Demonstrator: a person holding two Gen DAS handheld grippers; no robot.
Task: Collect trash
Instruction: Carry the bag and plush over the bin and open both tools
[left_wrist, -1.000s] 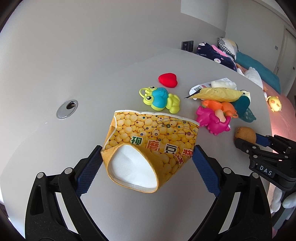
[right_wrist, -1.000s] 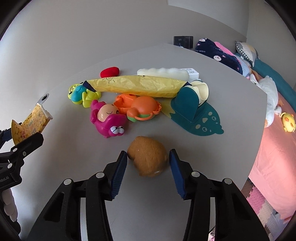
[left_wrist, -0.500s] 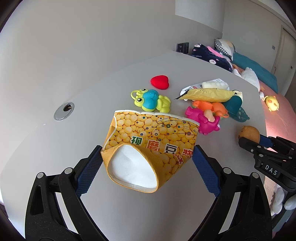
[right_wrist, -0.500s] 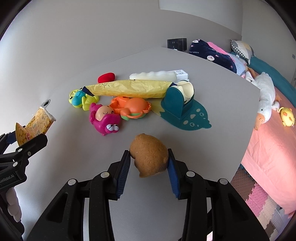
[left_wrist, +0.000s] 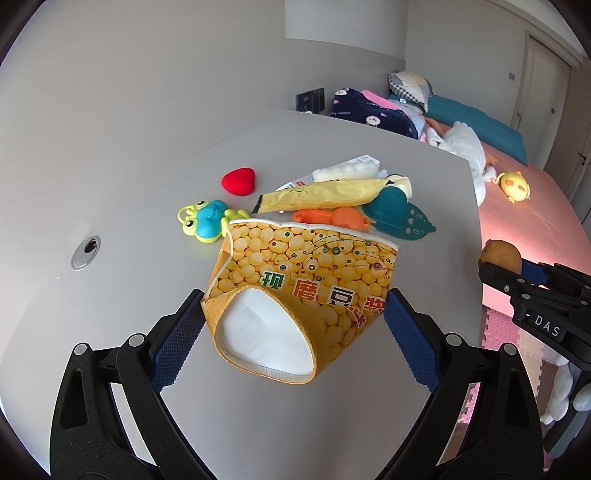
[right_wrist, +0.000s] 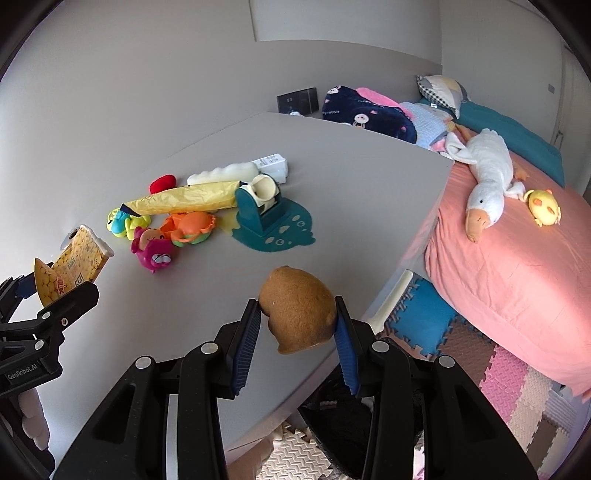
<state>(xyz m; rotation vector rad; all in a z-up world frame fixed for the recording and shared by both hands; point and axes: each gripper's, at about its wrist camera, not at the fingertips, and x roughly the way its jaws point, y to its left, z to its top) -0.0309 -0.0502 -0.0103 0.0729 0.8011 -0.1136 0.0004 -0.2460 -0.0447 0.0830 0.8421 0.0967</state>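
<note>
My left gripper (left_wrist: 293, 317) is shut on a crushed yellow paper cup (left_wrist: 303, 284) printed with soybeans, held above the grey table (left_wrist: 147, 173). The cup also shows in the right wrist view (right_wrist: 72, 264). My right gripper (right_wrist: 297, 319) is shut on a brown fuzzy lump (right_wrist: 299, 310), lifted above the table's near edge. The lump also shows at the right of the left wrist view (left_wrist: 498, 253). A long yellow wrapper (right_wrist: 184, 199) lies across the toys on the table.
Toys lie on the table: a red heart (left_wrist: 239, 180), a frog (left_wrist: 207, 221), an orange toy (right_wrist: 190, 227), a pink toy (right_wrist: 153, 251), a teal toy (right_wrist: 258, 210), and a white box (right_wrist: 271, 166). A pink bed (right_wrist: 509, 251) stands right; foam mats (right_wrist: 480, 373) cover the floor.
My right gripper closed on the brown lump and lifted it up and back toward the table's edge. My left gripper rose with the cup.
</note>
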